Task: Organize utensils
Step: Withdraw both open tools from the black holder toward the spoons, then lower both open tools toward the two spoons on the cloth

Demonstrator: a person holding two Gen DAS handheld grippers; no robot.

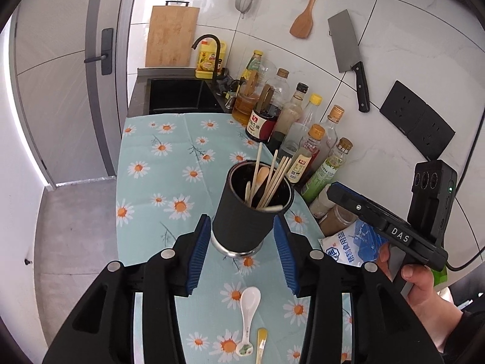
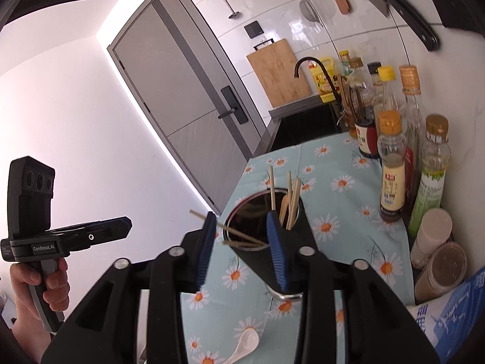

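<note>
A black utensil cup stands on the daisy tablecloth, holding several chopsticks and a pale spoon. My left gripper is open, its blue pads either side of the cup's base with gaps to it. In front of the cup lie a white ceramic spoon and a small yellow-handled utensil. My right gripper is open above the cup. Two loose chopsticks slant across the rim between its pads, which do not press them.
Sauce bottles line the tiled wall on the right, with spice jars and a salt bag nearer. A black sink lies beyond the cloth. The counter drops off on the left.
</note>
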